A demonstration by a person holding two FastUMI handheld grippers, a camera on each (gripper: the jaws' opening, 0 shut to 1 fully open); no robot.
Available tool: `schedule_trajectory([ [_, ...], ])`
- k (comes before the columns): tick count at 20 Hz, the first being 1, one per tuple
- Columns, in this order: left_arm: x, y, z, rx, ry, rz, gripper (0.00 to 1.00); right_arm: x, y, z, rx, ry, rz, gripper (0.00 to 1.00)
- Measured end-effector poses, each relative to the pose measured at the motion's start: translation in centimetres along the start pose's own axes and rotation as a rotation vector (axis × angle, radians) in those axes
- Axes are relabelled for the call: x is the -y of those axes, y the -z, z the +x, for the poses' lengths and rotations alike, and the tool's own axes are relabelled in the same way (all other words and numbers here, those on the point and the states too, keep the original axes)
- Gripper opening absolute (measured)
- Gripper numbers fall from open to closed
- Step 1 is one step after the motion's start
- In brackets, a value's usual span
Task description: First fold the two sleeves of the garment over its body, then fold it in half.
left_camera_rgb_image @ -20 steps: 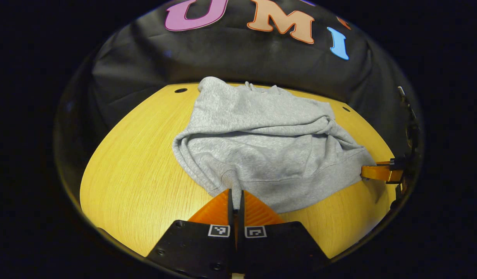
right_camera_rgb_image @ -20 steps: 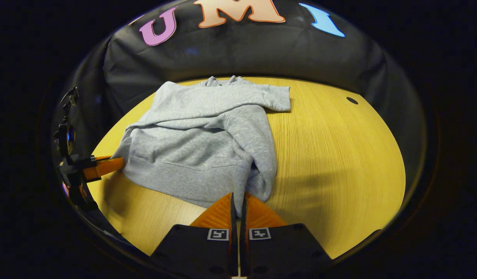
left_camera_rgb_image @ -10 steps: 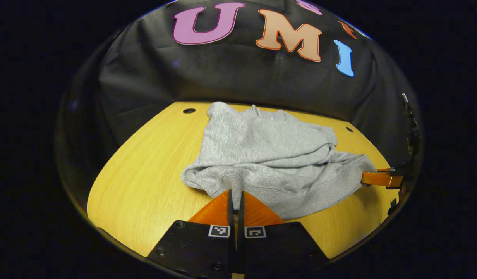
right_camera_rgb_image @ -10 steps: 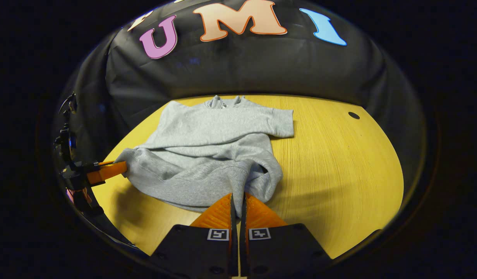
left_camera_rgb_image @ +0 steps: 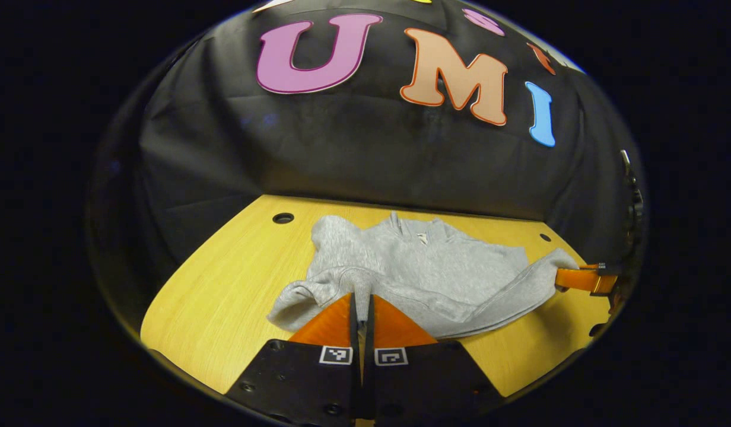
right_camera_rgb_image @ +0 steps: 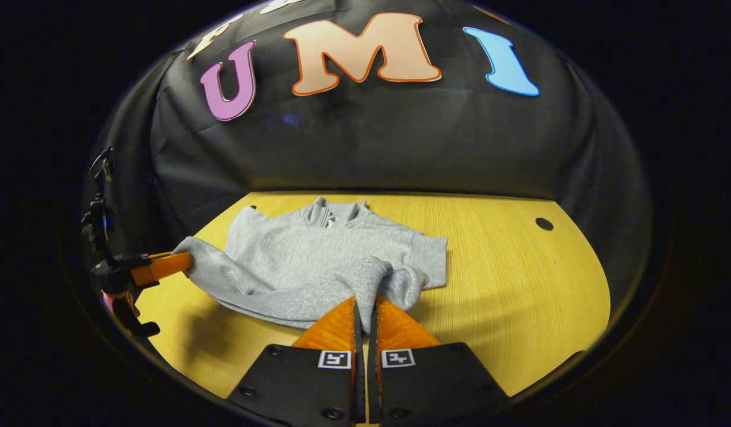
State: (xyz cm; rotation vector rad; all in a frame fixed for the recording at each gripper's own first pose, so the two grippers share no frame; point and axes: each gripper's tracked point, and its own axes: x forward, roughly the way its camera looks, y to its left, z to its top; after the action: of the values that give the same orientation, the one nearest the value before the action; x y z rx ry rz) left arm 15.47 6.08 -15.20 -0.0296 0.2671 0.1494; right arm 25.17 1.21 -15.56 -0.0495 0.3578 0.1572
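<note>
While hem lifted off table (left_camera_rgb_image: 211, 296), left gripper (left_camera_rgb_image: 361, 299) and right gripper (right_camera_rgb_image: 364, 303) each pinch sweatshirt (left_camera_rgb_image: 436, 267).

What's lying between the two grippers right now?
The gray sweatshirt's bottom hem, hanging slack between them. In the right gripper view it runs from the right gripper across to the left gripper, above the wooden table.

I see a heathered light grey garment (left_camera_rgb_image: 436, 267) with a ribbed hem; it lies on my yellow wood-grain table (right_camera_rgb_image: 520, 284) with dark round holes (right_camera_rgb_image: 543, 223); the booth wall (left_camera_rgb_image: 365, 148) is black
</note>
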Motion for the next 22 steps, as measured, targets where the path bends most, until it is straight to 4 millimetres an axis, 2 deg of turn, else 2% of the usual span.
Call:
schedule_trajectory([
  [3,-0.4,-1.2,3.2,-0.005,-0.005,0.031,0.02,0.2,-1.6,3.0,-0.004,0.004,-0.014,0.04],
  [5,-0.9,-1.2,5.2,-0.018,-0.011,0.046,0.00,0.4,-1.4,4.6,-0.020,0.002,-0.030,0.04],
  [10,-1.7,1.2,9.5,-0.090,-0.023,0.103,0.01,1.2,1.5,8.3,-0.102,-0.005,0.036,0.07],
  [13,-2.5,2.7,10.9,-0.121,-0.059,0.115,0.10,1.1,1.3,9.4,-0.096,-0.015,0.087,0.16],
  [14,-3.1,2.8,11.1,-0.120,-0.083,0.118,0.29,0.8,1.4,9.4,-0.094,-0.025,0.102,0.20],
  [15,-3.4,2.4,10.6,-0.109,-0.091,0.117,0.41,0.2,1.2,9.3,-0.095,-0.046,0.119,0.33],
  [16,-3.3,1.7,10.4,-0.090,-0.081,0.110,0.60,-0.6,1.0,9.0,-0.092,-0.073,0.132,0.43],
  [17,-3.5,0.8,9.9,-0.070,-0.094,0.117,0.64,-0.9,0.7,8.8,-0.087,-0.083,0.132,0.61],
  [18,-4.2,-0.2,9.5,-0.045,-0.122,0.139,0.77,-1.0,0.4,8.5,-0.077,-0.083,0.120,0.80],
  [19,-4.7,-1.3,8.7,-0.024,-0.141,0.161,0.89,-1.1,0.0,8.1,-0.064,-0.082,0.105,0.92],
  [20,-4.6,-2.7,8.1,0.005,-0.138,0.173,0.98,-1.2,-0.7,7.5,-0.048,-0.078,0.089,0.96],
  [22,-3.6,-5.4,6.7,0.060,-0.095,0.167,0.97,-1.6,-2.4,6.2,-0.005,-0.074,0.049,0.98],
])
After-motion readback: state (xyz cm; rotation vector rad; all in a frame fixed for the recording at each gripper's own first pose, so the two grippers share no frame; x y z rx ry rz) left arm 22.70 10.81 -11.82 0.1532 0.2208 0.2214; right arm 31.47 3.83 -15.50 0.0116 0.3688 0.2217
